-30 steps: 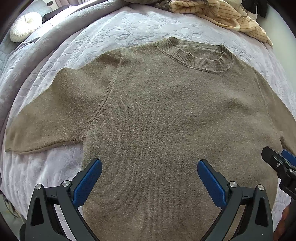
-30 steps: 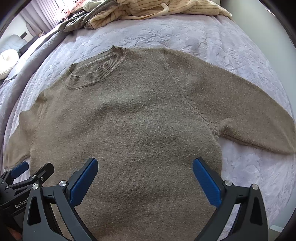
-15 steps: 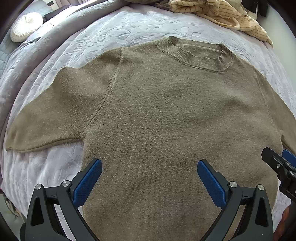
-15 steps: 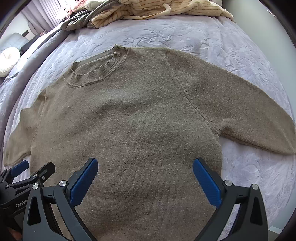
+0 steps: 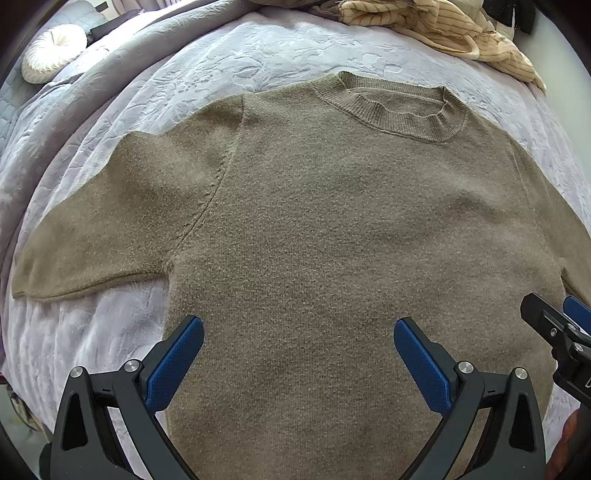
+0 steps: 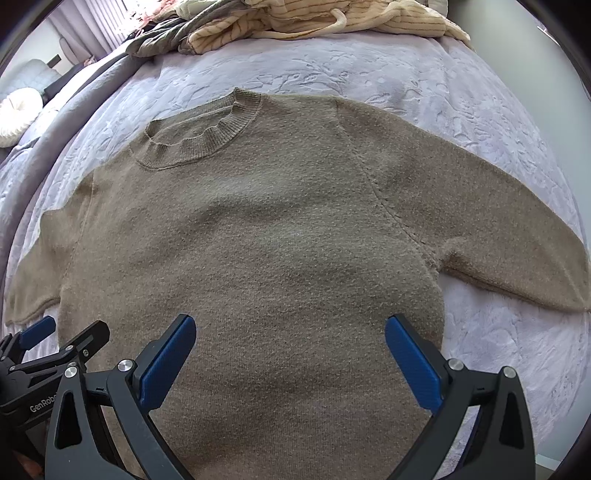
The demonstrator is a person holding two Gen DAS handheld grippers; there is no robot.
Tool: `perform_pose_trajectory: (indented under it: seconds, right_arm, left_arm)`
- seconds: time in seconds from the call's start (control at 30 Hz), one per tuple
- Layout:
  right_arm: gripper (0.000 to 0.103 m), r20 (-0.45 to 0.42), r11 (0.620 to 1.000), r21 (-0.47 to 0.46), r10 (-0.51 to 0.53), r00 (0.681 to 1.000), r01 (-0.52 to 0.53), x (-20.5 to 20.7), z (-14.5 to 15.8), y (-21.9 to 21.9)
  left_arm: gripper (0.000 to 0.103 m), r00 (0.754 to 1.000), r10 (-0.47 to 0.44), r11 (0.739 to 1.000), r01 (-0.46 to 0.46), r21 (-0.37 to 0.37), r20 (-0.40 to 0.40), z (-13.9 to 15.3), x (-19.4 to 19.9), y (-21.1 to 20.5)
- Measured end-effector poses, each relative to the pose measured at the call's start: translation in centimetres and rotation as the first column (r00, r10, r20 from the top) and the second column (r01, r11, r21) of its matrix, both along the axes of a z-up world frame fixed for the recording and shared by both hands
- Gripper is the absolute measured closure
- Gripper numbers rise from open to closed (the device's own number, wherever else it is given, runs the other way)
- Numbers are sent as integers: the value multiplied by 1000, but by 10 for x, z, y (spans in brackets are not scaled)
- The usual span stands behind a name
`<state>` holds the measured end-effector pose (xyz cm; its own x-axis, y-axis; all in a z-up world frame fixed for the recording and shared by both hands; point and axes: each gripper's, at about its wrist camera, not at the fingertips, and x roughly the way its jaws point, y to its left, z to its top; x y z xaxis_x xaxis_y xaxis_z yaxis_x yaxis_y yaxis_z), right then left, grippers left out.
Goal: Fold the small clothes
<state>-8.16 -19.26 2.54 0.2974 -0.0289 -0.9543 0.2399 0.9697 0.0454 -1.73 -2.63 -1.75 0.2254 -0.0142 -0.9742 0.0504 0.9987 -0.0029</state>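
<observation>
Taupe knit sweater point(image 5: 332, 240) lies spread flat, front up, across the middle of the bed point(image 5: 258, 48), collar point(image 5: 399, 107) toward the far edge, hem toward the near edge where both tools are. Left gripper point(image 5: 298, 349) hangs over the lower body of the knit w/ jaws spread wide, nothing between the blue pads point(image 5: 173, 365); can't tell if they touch the fabric. Right gripper point(image 6: 290, 349) same story: wide apart, empty, over the hem area nearer the right side seam. Each tool peeks into the other's view, so they sit side by side, close together. Left sleeve point(image 5: 103, 236) runs out toward the left edge of the bed, right sleeve point(image 6: 498, 229) toward the right edge, both fully extended, no fold made yet. Looks like the lay-out step is done and the first fold is about to start. Next move, prob: each gripper goes out to its own side, pinches a sleeve near the cuff or shoulder, brings it across the body. Needs a firm pinch thru both layers, since soft knit stretches and sags, and a low carry so the body doesn't drag on the plush purple cover. Striped cream garment pile point(image 6: 332, 22) at the far edge is well apart from the sweater, as is the round white cushion point(image 5: 51, 51) off the far-left corner; neither is in the way.
</observation>
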Motion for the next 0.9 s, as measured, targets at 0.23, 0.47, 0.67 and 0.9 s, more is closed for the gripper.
perform_pose_trajectory:
  seconds: [0.23, 0.47, 0.67, 0.9]
  right_arm:
    - [1, -1, 1000, -1, 2, 1000, -2, 0, 0, 1]
    - [1, -1, 1000, -2, 4, 1000, -4, -1, -2, 2]
    - [1, -1, 1000, -2, 3, 1000, -3, 0, -2, 3]
    - [1, -3, 1000, -4, 5, 1000, -5, 0, -4, 4]
  left_arm:
    - [0, 1000, 8, 1000, -8, 2, -7, -2, 3, 3]
    - [0, 1000, 10, 1000, -10, 3, -7, -2, 2, 3]
    - [0, 1000, 12, 1000, -12, 3, -7, -3, 2, 5]
    - [0, 1000, 12, 1000, -12, 1, -10, -3, 2, 6]
